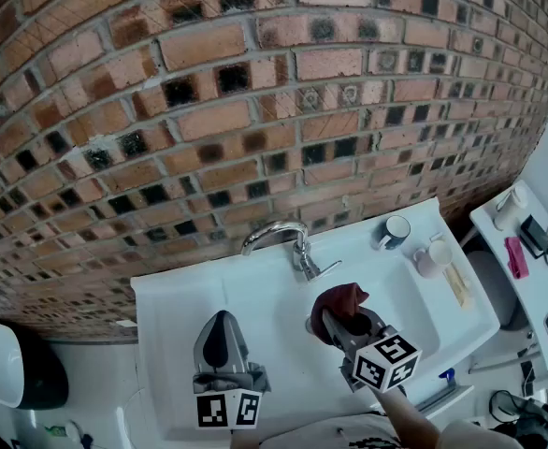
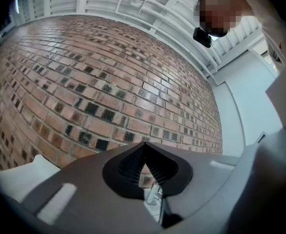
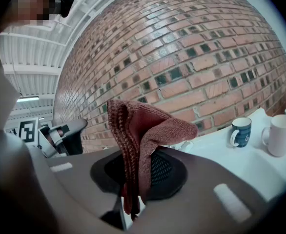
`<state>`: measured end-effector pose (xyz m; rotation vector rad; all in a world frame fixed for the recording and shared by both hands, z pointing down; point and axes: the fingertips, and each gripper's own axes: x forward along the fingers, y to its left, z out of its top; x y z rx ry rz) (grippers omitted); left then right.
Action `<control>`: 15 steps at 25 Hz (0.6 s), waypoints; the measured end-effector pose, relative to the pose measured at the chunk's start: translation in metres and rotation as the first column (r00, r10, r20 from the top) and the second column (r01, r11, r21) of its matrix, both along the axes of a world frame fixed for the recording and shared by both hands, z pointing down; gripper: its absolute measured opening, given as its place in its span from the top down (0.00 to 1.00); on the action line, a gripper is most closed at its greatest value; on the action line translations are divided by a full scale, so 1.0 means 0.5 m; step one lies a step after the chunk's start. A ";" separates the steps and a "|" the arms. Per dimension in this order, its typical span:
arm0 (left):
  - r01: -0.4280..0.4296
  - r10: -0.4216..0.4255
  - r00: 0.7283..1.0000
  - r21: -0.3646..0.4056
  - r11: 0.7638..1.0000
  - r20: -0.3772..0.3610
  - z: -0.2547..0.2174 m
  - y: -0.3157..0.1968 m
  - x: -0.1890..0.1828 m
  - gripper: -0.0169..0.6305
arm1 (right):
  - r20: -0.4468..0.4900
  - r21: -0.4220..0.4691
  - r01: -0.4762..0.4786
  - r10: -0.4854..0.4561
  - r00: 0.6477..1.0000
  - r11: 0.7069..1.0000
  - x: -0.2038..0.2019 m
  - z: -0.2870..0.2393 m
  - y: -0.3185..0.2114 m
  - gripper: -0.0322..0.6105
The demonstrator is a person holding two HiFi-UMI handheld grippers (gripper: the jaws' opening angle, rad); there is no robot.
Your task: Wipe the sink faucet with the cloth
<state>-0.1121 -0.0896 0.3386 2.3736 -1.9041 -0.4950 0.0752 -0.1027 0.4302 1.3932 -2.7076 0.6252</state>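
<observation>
Closest to me, my left gripper (image 1: pixel 223 318) hangs over the left part of the white sink (image 1: pixel 166 297). Its jaws are brought together at the tips, with nothing between them. Beside it, my right gripper (image 1: pixel 347 324) is clamped on the reddish-brown cloth (image 1: pixel 338 299), which stands up in a loose fold beyond the jaws, a tail hanging below them.

Just past the cloth, the chrome faucet (image 1: pixel 286 238) arches up from the sink's back ledge, its lever pointing toward the cloth. The two are near but apart, so I judge the step in hand is bringing the cloth onto the metal. To do that well, I'd lead with the soft fold rather than the hard jaw tips, press it at the faucet's base, and draw it along the arch. I'd keep the grip firm so the cloth doesn't slip out.

Farther right on the ledge stand a dark mug (image 1: pixel 393 232) and a pale cup (image 1: pixel 439 253), so strokes that way should be short. The brick wall (image 1: pixel 255 110) rises behind.
</observation>
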 end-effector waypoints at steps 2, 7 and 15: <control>-0.003 0.003 1.000 -0.013 1.000 0.017 0.008 -0.007 -0.004 0.97 | -0.022 -0.021 -0.002 0.002 1.000 1.000 -0.004 0.034 -0.012 0.87; 0.011 -0.009 0.999 -0.040 0.999 0.040 0.029 -0.029 -0.021 0.97 | -0.072 -0.087 -0.003 -0.003 0.997 0.996 -0.018 0.137 -0.071 0.88; 0.027 -0.024 0.999 -0.074 0.997 0.048 0.058 -0.066 -0.039 0.97 | -0.135 -0.169 -0.019 -0.004 0.991 0.985 -0.040 0.247 -0.179 0.88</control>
